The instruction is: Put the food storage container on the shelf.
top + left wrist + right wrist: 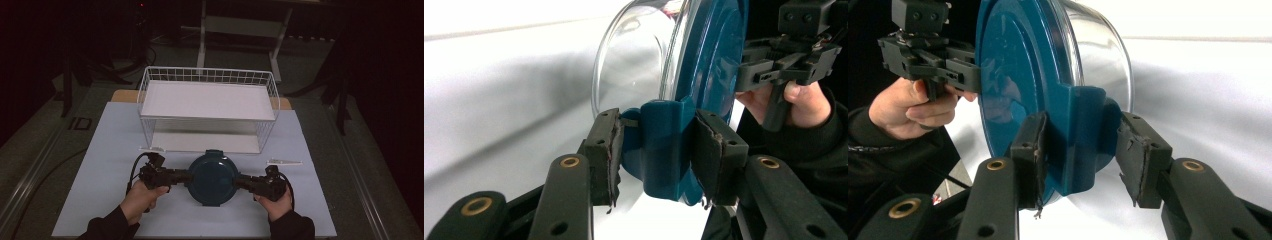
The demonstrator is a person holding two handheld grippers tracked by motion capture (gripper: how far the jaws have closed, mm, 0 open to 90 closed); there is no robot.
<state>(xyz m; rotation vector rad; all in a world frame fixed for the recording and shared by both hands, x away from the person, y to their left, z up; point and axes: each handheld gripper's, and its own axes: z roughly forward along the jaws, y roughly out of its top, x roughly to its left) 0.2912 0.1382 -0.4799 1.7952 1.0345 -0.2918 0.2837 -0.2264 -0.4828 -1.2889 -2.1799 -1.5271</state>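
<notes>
The bowl (213, 177), a glass one with a blue lid, is just in front of the white wire rack (207, 107) on the table (100, 165), and I cannot tell if it is lifted or rests there. The left tool (181, 175) is clenched on the lid clip (663, 147) at one side, while the right tool (243, 181) sits around the opposite clip (1083, 137), one pad touching and the other with a small gap. I judge the grasping as nearly done; placing the bowl on the rack, whose two levels are bare, is left.
</notes>
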